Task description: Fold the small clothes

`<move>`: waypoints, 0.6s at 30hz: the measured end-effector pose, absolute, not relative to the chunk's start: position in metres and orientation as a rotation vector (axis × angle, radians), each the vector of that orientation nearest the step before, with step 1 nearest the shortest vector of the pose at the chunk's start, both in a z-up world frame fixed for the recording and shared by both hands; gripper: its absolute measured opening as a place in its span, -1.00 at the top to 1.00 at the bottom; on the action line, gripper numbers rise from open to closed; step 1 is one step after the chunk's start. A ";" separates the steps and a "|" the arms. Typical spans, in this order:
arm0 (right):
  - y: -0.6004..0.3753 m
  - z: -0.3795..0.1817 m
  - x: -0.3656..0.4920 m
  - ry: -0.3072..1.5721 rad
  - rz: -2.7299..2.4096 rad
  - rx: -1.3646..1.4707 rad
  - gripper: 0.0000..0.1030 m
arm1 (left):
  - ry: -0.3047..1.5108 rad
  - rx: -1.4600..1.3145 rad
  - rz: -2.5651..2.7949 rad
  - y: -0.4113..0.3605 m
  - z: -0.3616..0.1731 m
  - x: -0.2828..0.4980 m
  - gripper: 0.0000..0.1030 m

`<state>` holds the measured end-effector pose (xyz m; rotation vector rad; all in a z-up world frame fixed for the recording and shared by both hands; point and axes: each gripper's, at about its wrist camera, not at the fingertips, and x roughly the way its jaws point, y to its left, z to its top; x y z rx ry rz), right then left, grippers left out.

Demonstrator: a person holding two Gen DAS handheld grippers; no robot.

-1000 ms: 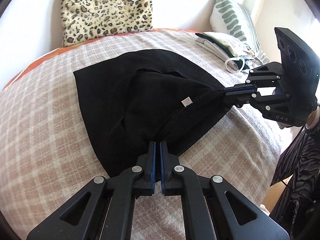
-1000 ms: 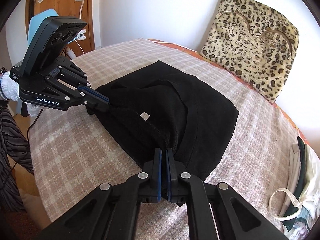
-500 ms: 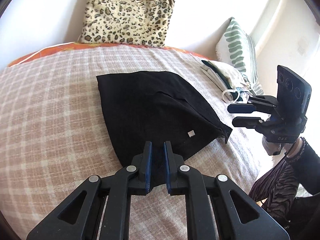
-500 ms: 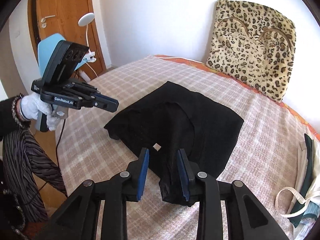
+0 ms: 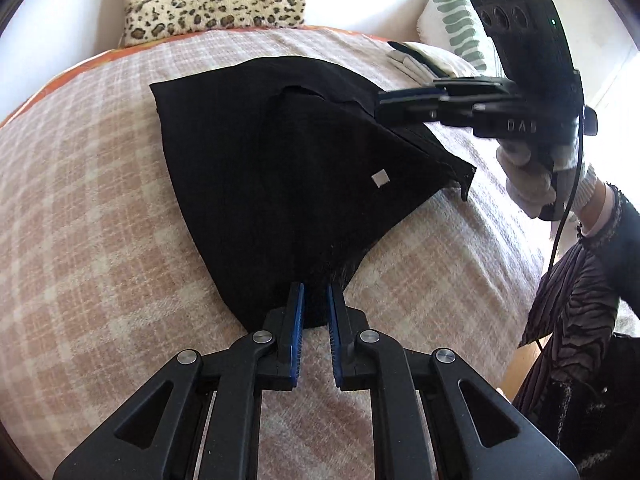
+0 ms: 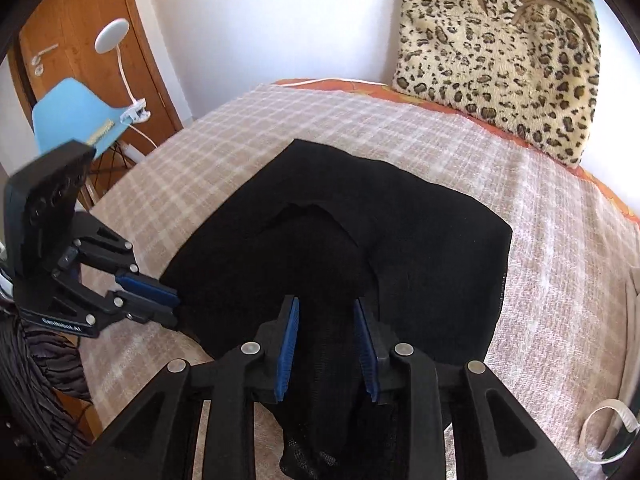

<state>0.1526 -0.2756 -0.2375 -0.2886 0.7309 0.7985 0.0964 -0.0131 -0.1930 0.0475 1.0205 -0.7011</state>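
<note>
A black garment (image 5: 280, 168) lies folded on the checked bedspread (image 5: 80, 208); it also shows in the right wrist view (image 6: 400, 240). A small white label (image 5: 380, 179) shows on it. My left gripper (image 5: 316, 304) is open, its blue pads either side of the garment's near corner. It shows in the right wrist view (image 6: 164, 304) at the garment's left edge. My right gripper (image 6: 326, 340) is open over the garment's near edge, black mesh between its jaws. In the left wrist view the right gripper (image 5: 384, 104) hovers over the garment's right side.
A leopard-print cushion (image 6: 500, 52) leans on the far wall. A green-striped pillow (image 5: 452, 20) and a stack of folded clothes (image 5: 420, 60) lie at the bed's right. A blue chair (image 6: 72, 120), a clip lamp (image 6: 112, 36) and a wooden door (image 6: 80, 60) stand beyond the bed.
Both grippers let go of the garment, which now lies flat. Both then came back down to it; the right gripper moved in over its right side.
</note>
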 end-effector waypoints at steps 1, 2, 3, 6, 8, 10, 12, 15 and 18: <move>-0.285 -0.229 0.156 0.721 0.819 -0.229 0.43 | 1.017 0.036 -0.701 -0.010 -0.191 0.095 0.80; -0.294 -0.222 0.160 0.707 0.815 -0.179 0.41 | 1.006 0.008 -0.707 -0.006 -0.186 0.095 0.80; -0.304 -0.216 0.166 0.698 0.788 -0.140 0.40 | 0.992 -0.023 -0.713 -0.002 -0.181 0.096 0.80; -0.328 -0.212 0.193 0.708 0.698 -0.030 0.35 | 0.924 -0.074 -0.687 0.008 -0.162 0.105 0.80; -0.341 -0.214 0.211 0.730 0.662 0.059 0.35 | 0.875 -0.083 -0.642 0.012 -0.152 0.115 0.74; -0.347 -0.218 0.225 0.754 0.650 0.128 0.34 | 0.856 -0.167 -0.604 0.021 -0.151 0.133 0.54; -0.347 -0.223 0.239 0.786 0.637 0.161 0.33 | 0.864 -0.301 -0.572 0.038 -0.152 0.155 0.29; -0.343 -0.229 0.255 0.816 0.609 0.174 0.27 | 0.882 -0.465 -0.511 0.054 -0.158 0.188 0.21; -0.345 -0.236 0.271 0.840 0.608 0.214 0.25 | 0.922 -0.572 -0.476 0.062 -0.172 0.215 0.13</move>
